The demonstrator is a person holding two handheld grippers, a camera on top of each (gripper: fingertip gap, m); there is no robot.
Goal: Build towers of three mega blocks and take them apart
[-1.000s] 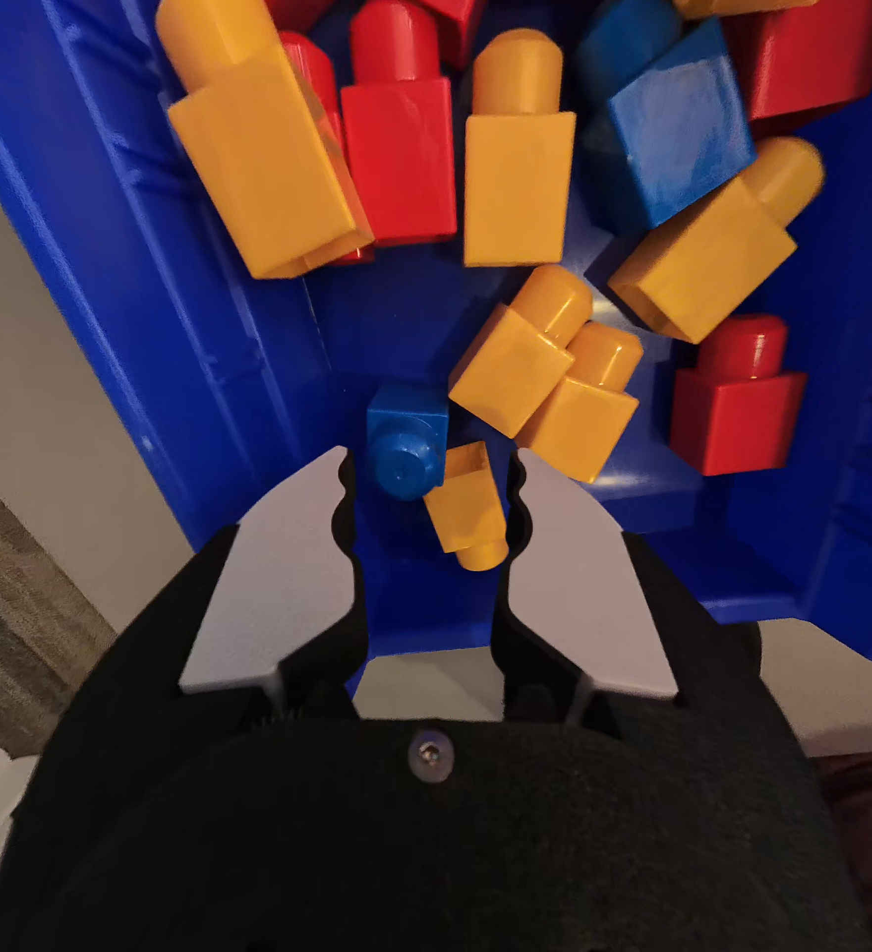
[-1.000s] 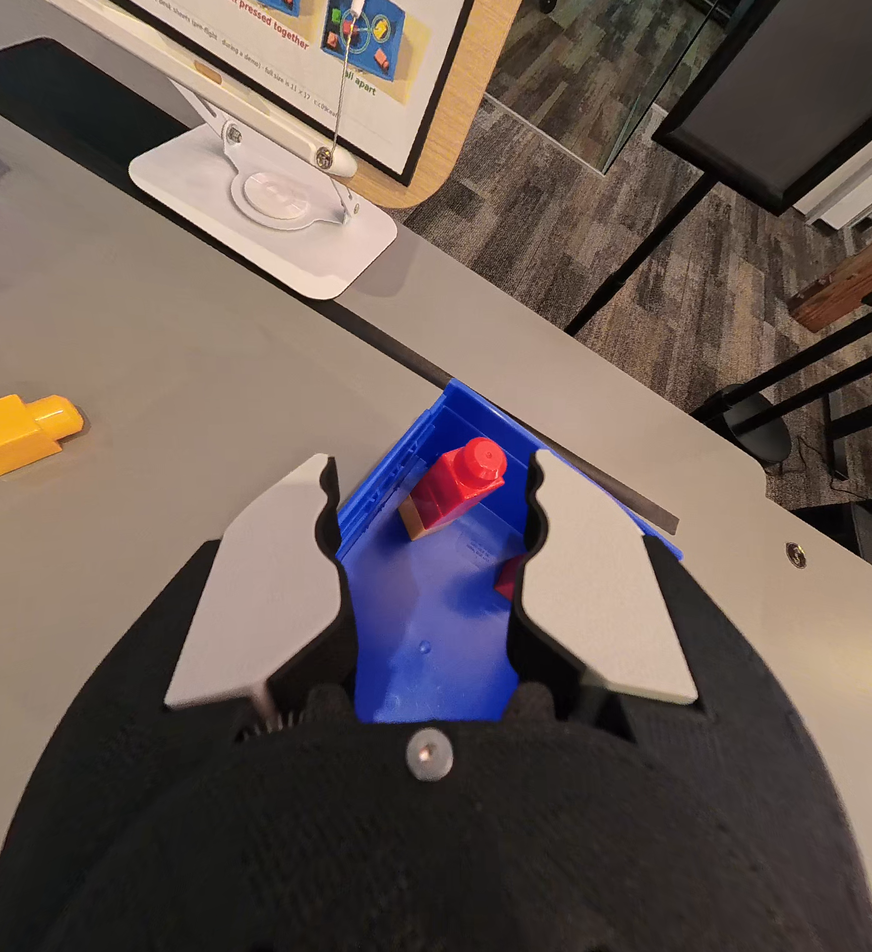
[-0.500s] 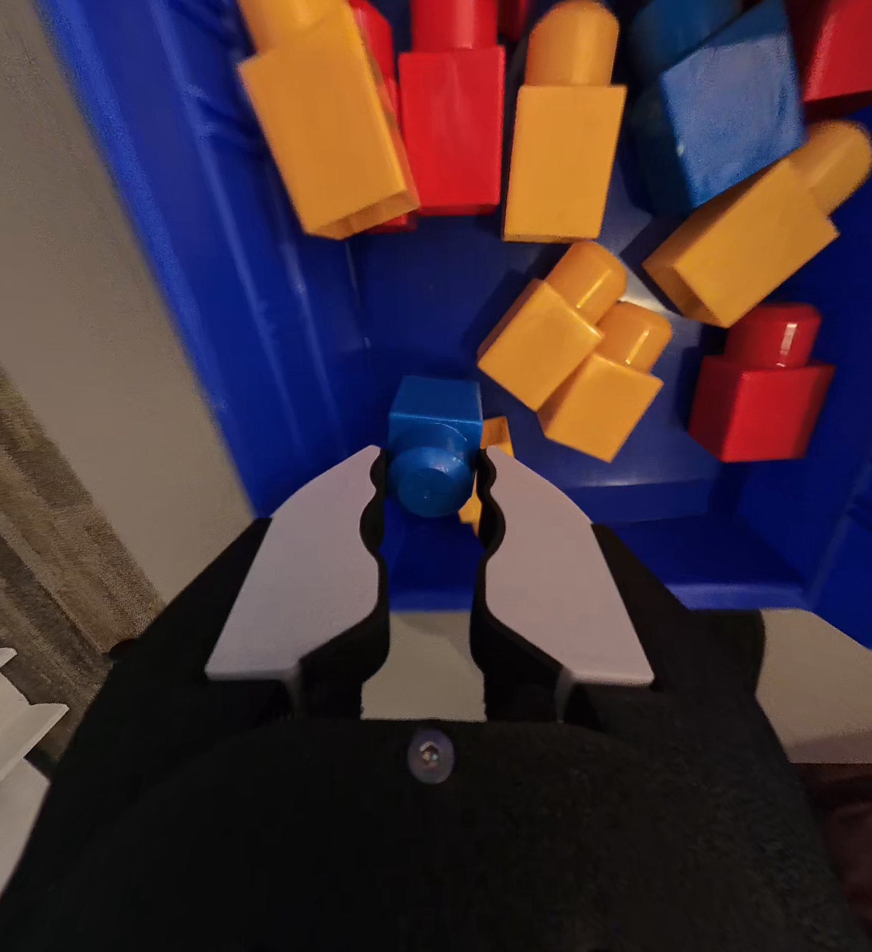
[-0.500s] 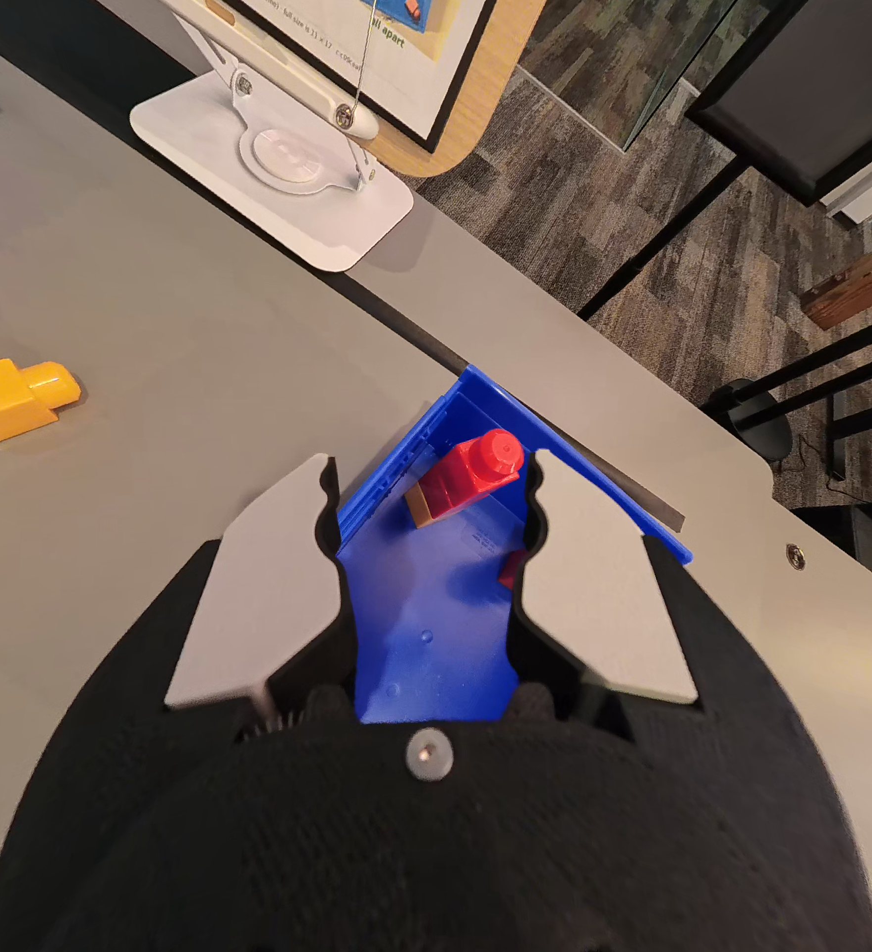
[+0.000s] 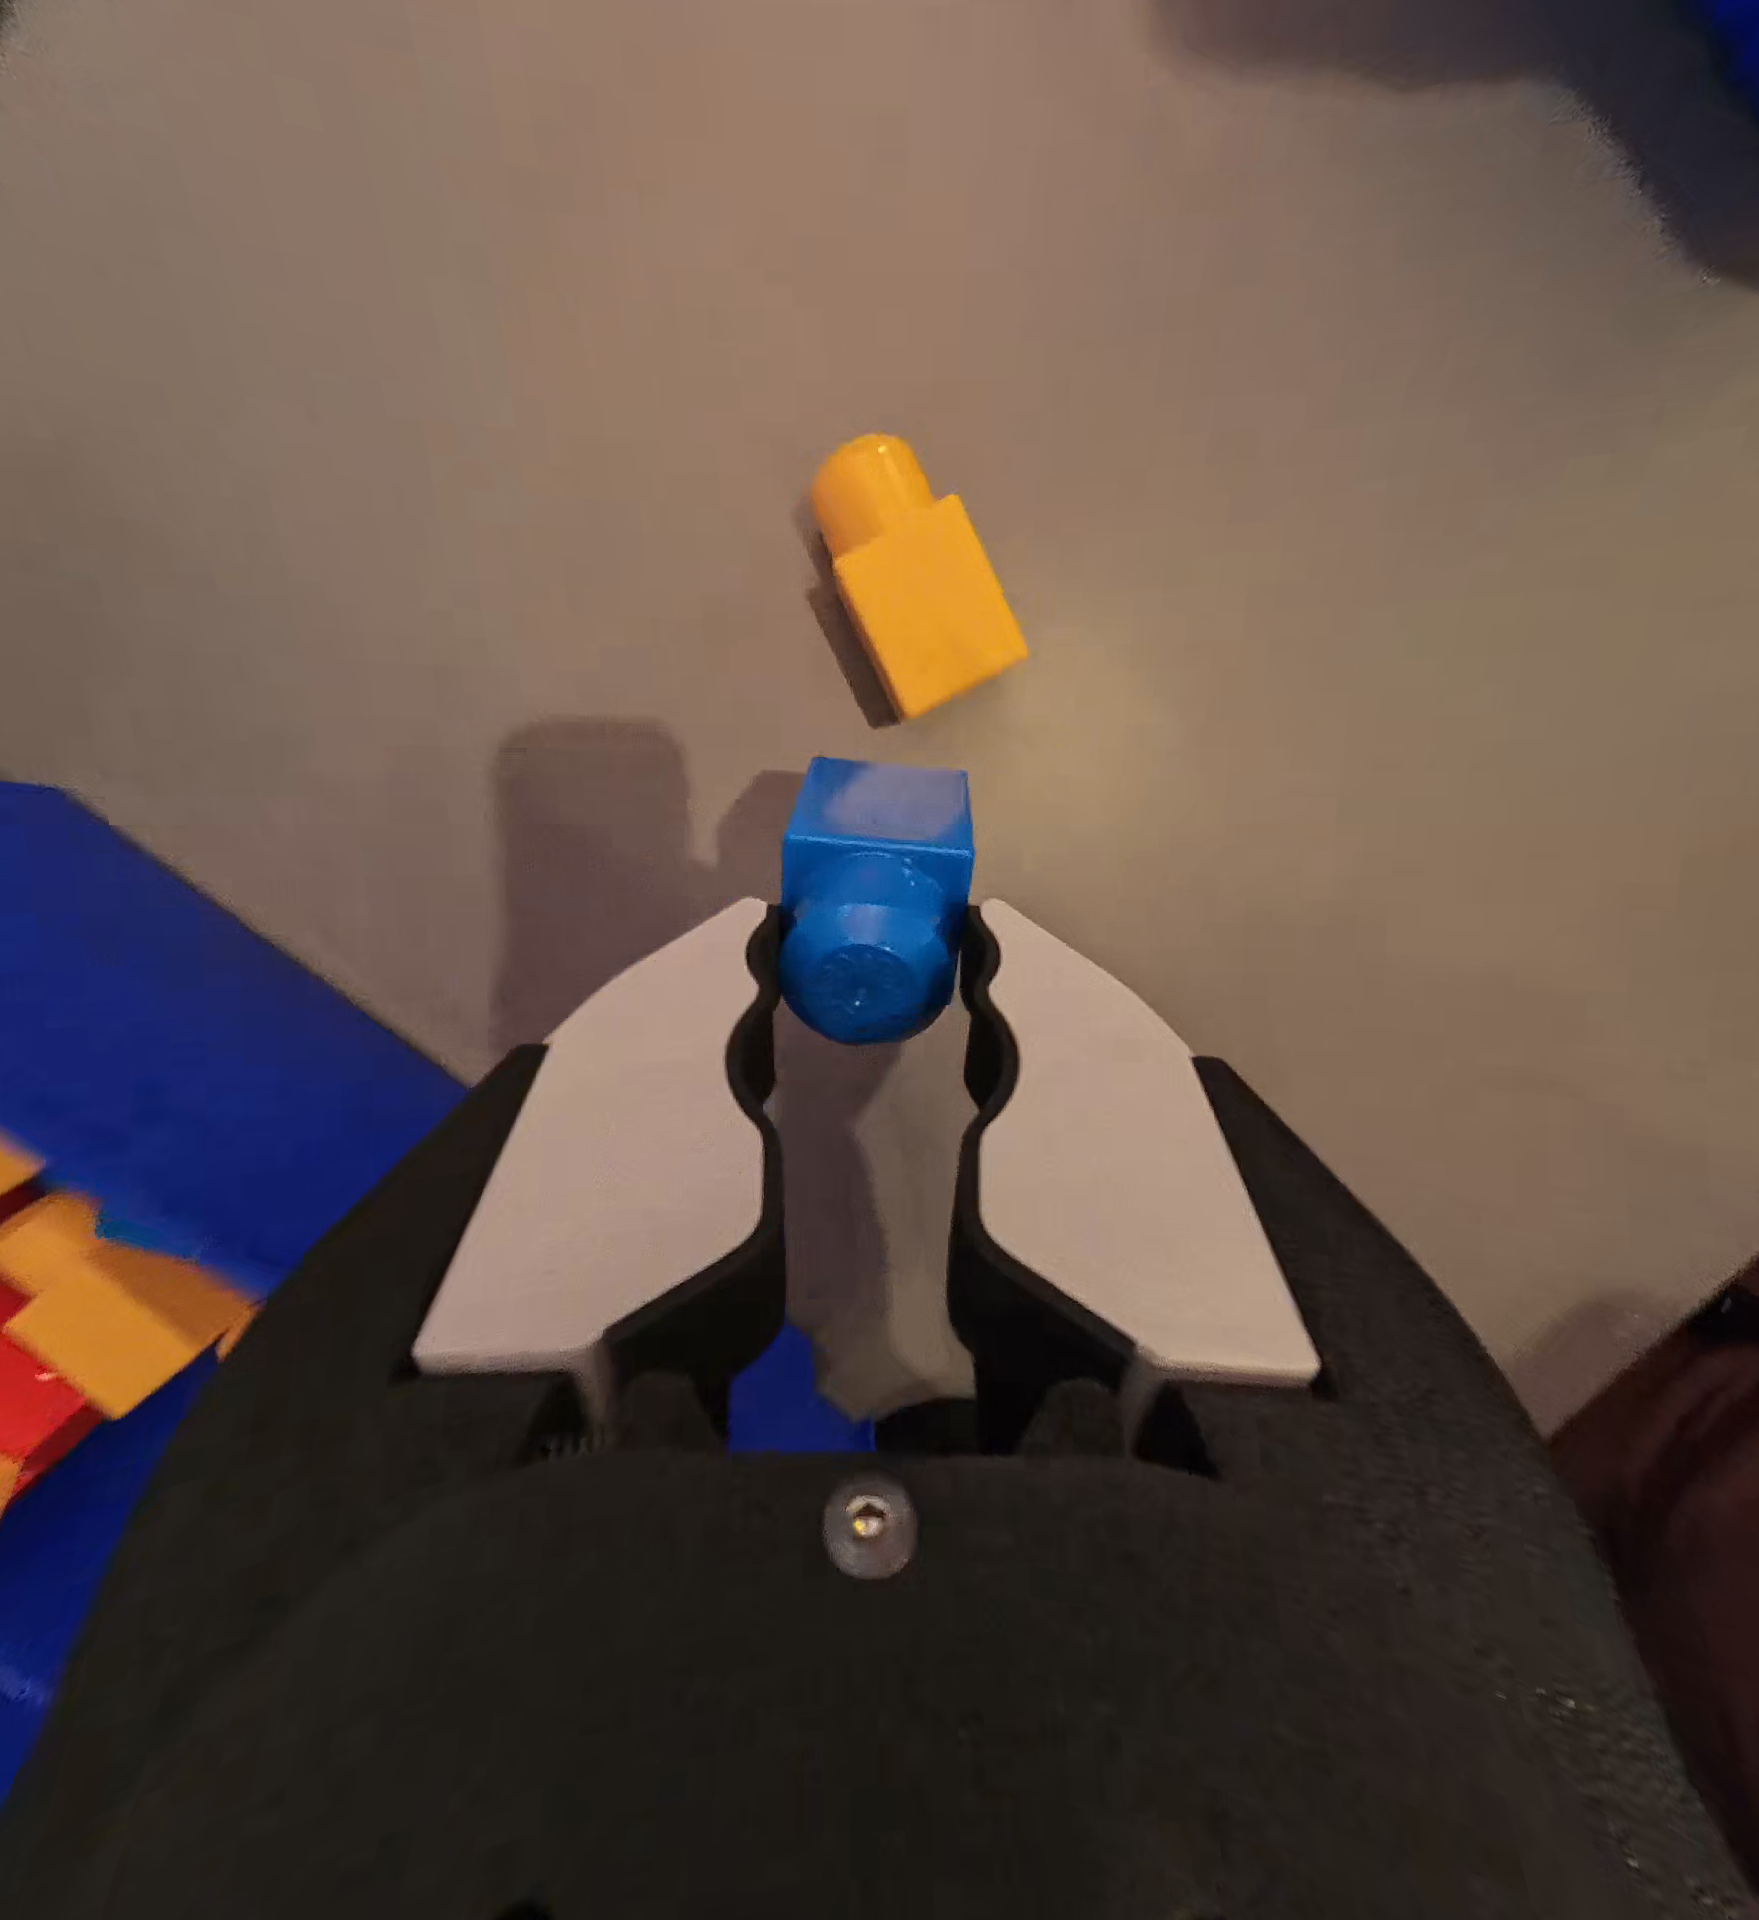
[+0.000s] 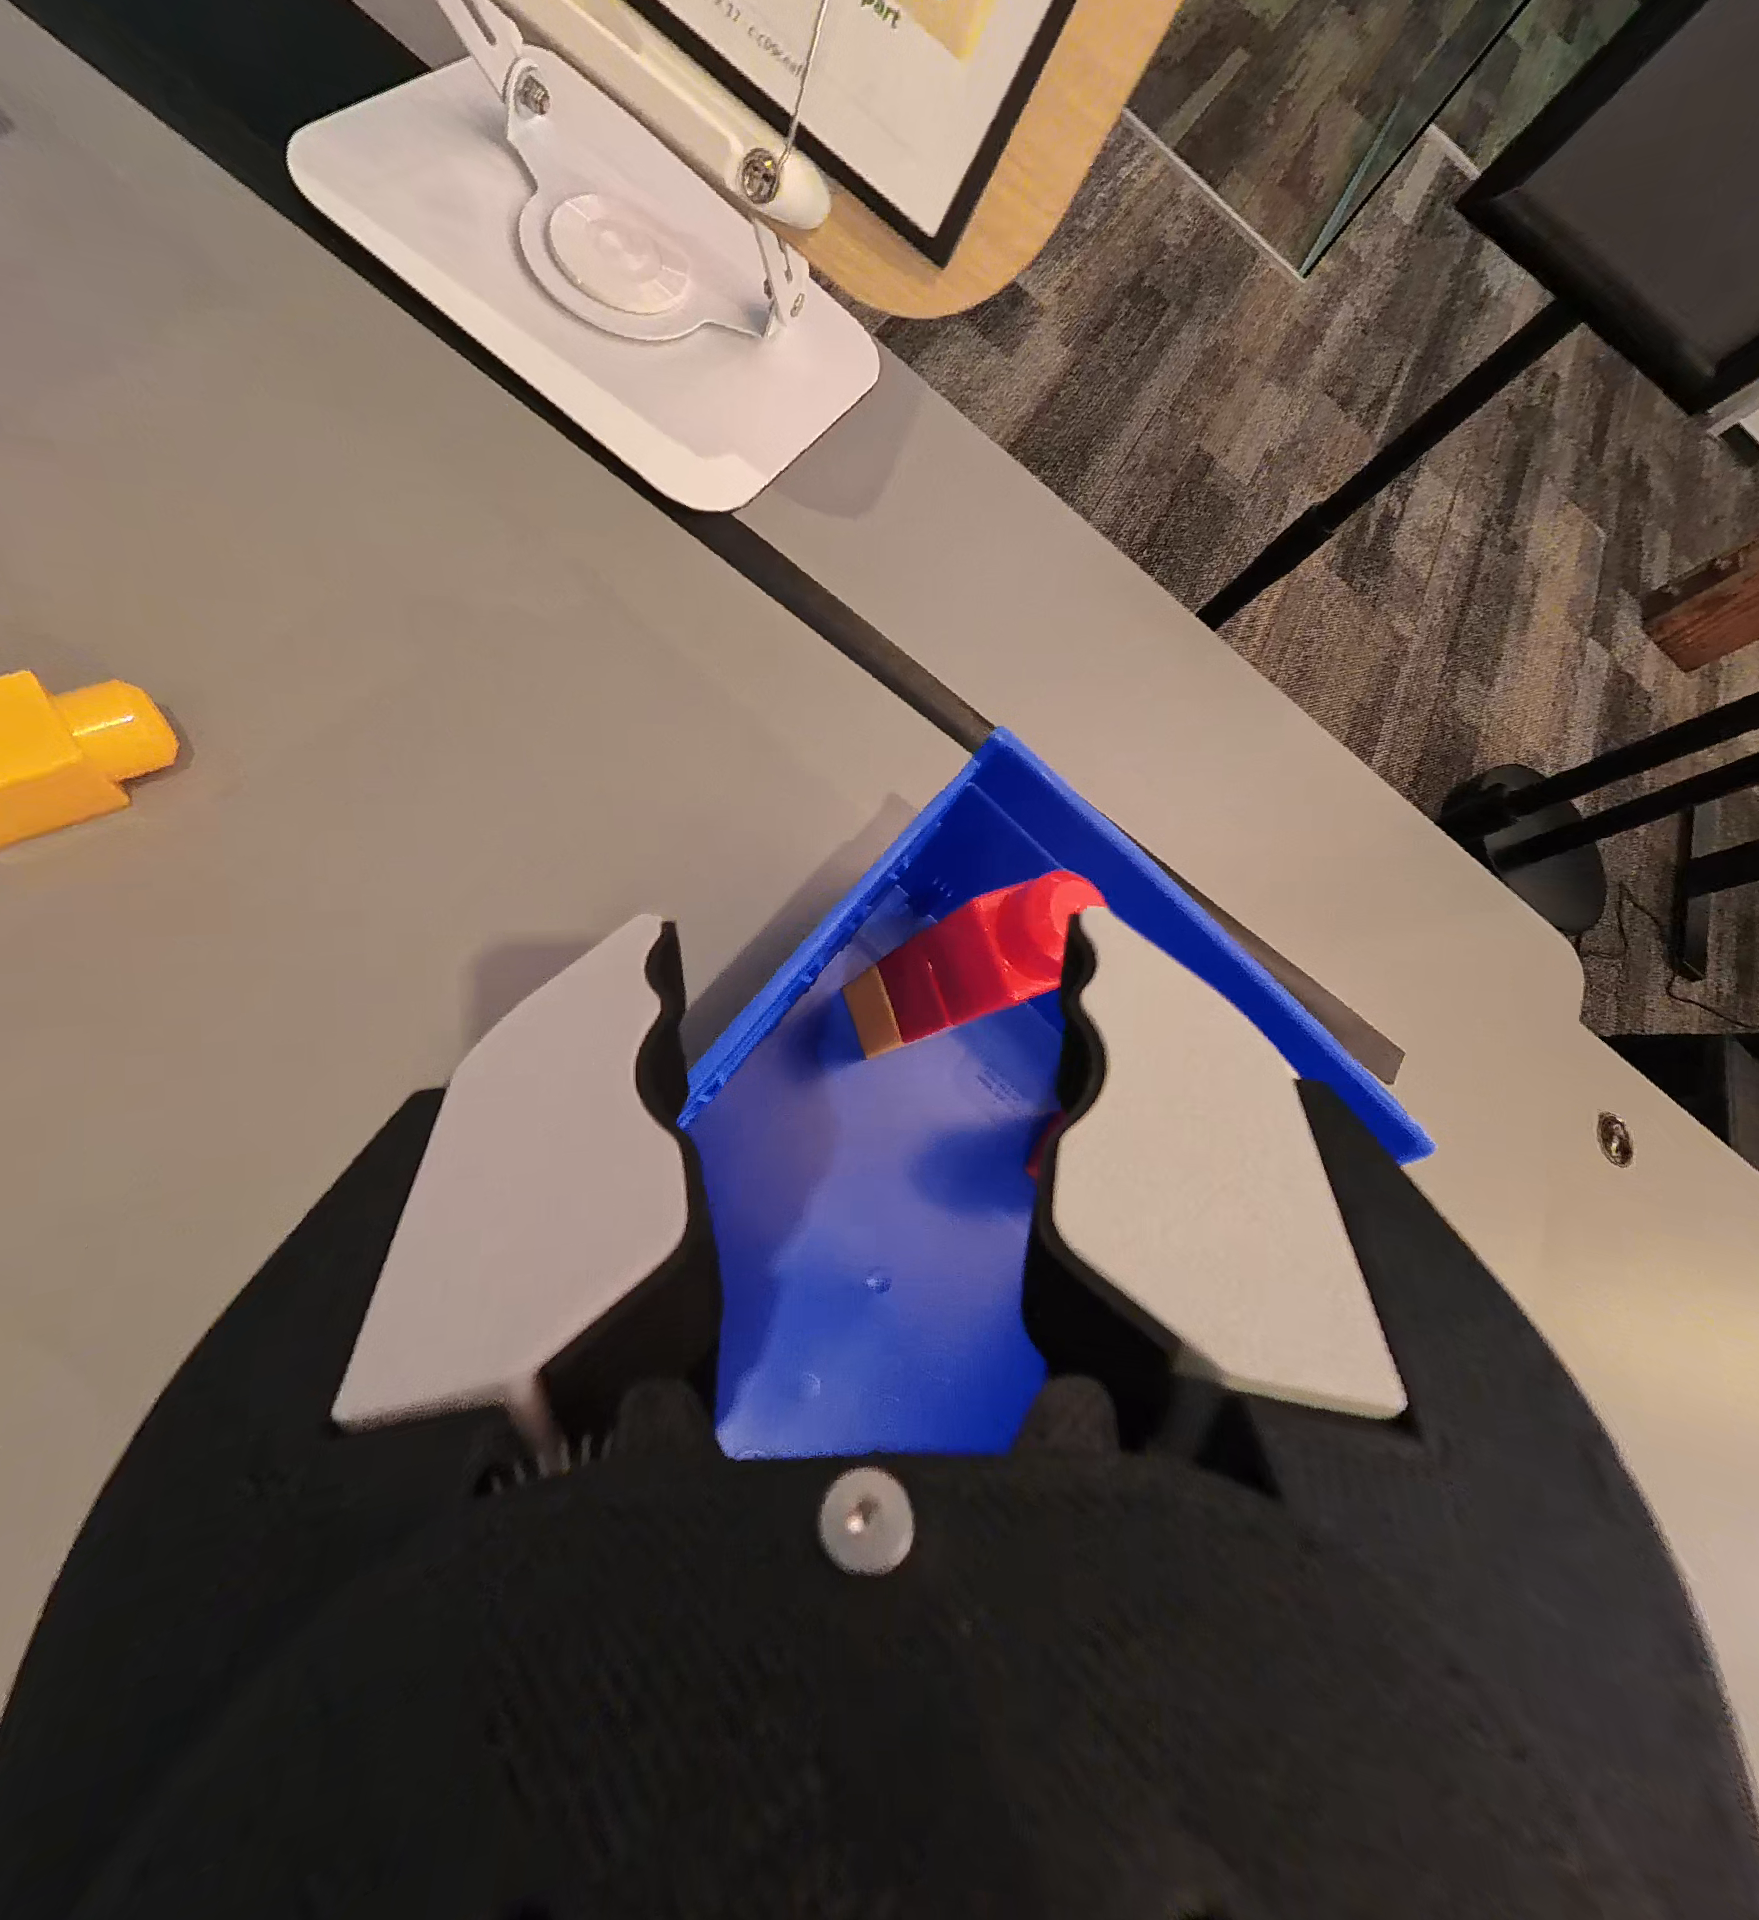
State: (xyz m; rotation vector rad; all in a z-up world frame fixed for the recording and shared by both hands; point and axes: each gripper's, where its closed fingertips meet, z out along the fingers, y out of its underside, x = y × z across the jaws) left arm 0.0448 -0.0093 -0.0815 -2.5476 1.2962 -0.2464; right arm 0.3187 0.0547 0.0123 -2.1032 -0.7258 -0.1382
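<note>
Open grey tabletop (image 5: 335, 416) is stretching wide ahead of the left gripper (image 5: 867, 935), with only a yellow block (image 5: 922, 592) lying in the way. A blue bin (image 6: 1197, 914) and a white stand (image 6: 584, 301) are crowding the table's far edge.

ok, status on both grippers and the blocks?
Left gripper clamped on blue block stud, above table. Right gripper open over blue bin. Yellow block lies ahead, path clear.
</note>
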